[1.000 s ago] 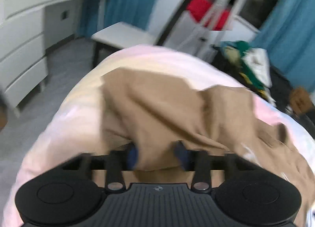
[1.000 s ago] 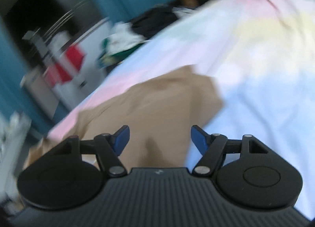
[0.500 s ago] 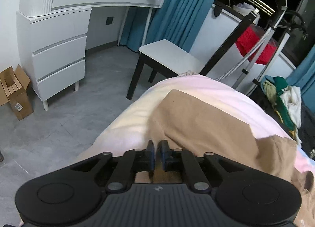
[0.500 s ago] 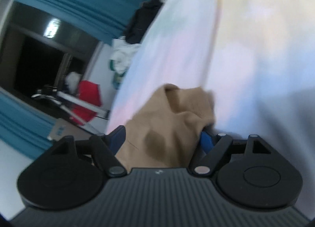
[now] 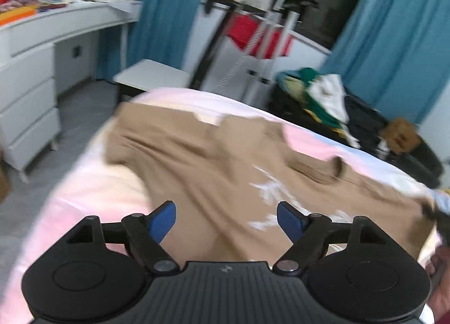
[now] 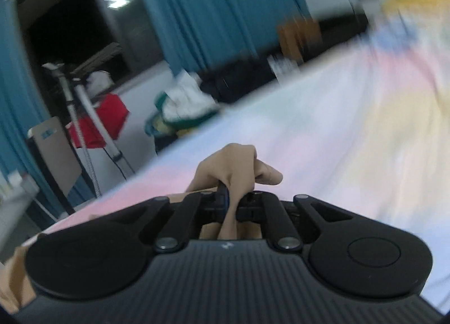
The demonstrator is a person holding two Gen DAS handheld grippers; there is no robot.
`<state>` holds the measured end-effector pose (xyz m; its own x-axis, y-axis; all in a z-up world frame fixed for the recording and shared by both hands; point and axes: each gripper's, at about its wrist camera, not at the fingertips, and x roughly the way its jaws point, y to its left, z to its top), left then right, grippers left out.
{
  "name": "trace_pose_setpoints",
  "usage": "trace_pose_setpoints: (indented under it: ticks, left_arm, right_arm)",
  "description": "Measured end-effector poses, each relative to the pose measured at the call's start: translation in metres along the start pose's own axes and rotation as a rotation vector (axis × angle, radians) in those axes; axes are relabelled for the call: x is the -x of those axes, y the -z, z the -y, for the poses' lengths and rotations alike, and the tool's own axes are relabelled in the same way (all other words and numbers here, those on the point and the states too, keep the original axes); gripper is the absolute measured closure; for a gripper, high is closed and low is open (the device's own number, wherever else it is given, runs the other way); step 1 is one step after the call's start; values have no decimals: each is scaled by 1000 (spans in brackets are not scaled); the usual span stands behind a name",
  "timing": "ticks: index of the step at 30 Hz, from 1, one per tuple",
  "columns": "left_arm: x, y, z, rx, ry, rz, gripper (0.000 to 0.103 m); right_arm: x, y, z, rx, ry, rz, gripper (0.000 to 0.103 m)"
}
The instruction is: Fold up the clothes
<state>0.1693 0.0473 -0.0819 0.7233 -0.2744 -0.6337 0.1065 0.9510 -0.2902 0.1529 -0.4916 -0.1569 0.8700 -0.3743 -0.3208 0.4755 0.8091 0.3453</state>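
Fingers of the left gripper (image 5: 226,221) are gaping wide over the blurred tan shirt (image 5: 225,161); the right gripper (image 6: 231,202) is pinching a bunched fold, its pads hidden.

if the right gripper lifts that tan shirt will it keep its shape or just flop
Probably flops: the tan shirt lies wrinkled on the bed, and it bunches where the right hand-held gripper pinches it. Likely light; the unheld part should drag.

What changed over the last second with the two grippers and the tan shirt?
The left gripper, shut on the tan shirt half a second ago, has let go and now stands open over it. The right gripper, open a second ago, has closed on a bunch of the cloth. The shirt now lies spread wider over the pastel bed, where it was before.
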Motion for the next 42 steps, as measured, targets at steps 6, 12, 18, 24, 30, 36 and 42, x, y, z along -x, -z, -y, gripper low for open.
trace_pose_setpoints:
  ticks: [6, 12, 18, 24, 30, 36, 42]
  left_arm:
    - [-15, 20, 1, 38, 77, -3, 22]
    - [-27, 14, -44, 102, 55, 28, 22]
    - [-38, 16, -60, 140, 72, 8, 22]
    - [-57, 25, -41, 93, 141, -30, 22]
    - [-70, 41, -10, -34, 192, -66, 23]
    - [-84, 41, 25, -175, 202, -96, 29]
    - [-122, 11, 69, -239, 244, -144, 34]
  right_arm:
    - [57, 4, -126, 379, -151, 159, 96]
    - [48, 89, -209, 580, -276, -11, 95]
    - [28, 118, -212, 476, -287, -192, 86]
    - [81, 108, -201, 458, -395, -299, 32]
    - [155, 88, -152, 331, -348, -373, 32]
    - [160, 85, -133, 346, -311, -343, 33]
    - [125, 87, -128, 378, -345, -272, 39]
